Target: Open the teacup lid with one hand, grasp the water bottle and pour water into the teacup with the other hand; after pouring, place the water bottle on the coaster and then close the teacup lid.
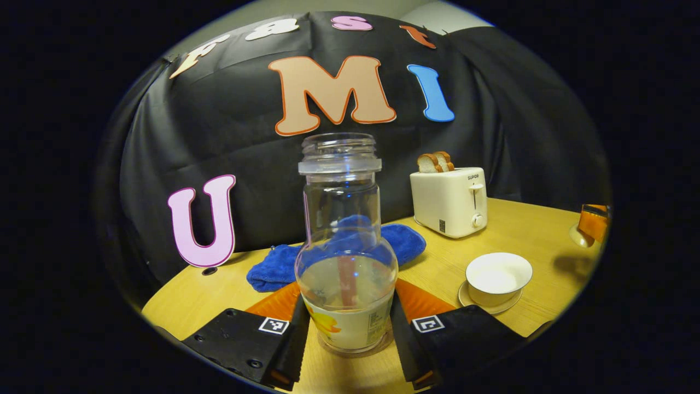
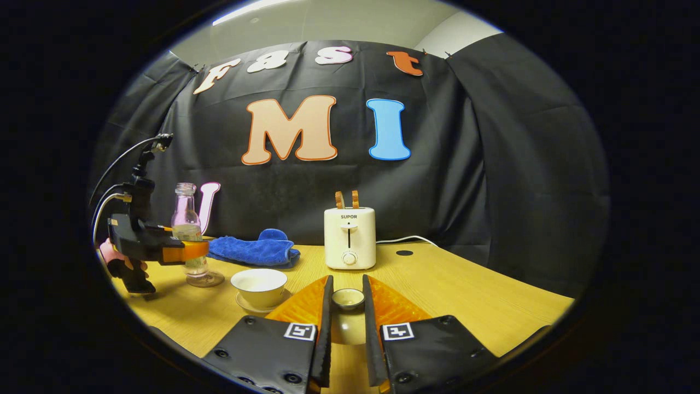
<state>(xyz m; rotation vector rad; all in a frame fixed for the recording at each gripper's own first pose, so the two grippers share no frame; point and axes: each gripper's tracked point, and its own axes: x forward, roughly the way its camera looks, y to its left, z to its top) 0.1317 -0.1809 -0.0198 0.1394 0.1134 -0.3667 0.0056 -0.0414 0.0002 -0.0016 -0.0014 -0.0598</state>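
The clear water bottle (image 1: 345, 235), uncapped and partly filled, stands upright on a clear coaster (image 1: 355, 347) on the wooden table. My left gripper (image 1: 348, 300) is shut on its lower body, one finger pressing each side. The right gripper view shows that same gripper (image 2: 183, 251), a hand holding it, and the bottle (image 2: 188, 230) on the coaster (image 2: 206, 280) at the left. The white teacup (image 1: 497, 276) (image 2: 259, 284) sits uncovered on its saucer. My right gripper (image 2: 348, 284) is shut on the teacup lid (image 2: 348, 299), held above the table to the right of the cup.
A white toaster (image 1: 449, 201) (image 2: 349, 238) with bread slices stands at the back near the wall. A blue cloth (image 1: 273, 268) (image 2: 249, 250) lies behind the bottle. A white cable (image 2: 407, 238) and a round hole (image 2: 404, 253) mark the table beside the toaster.
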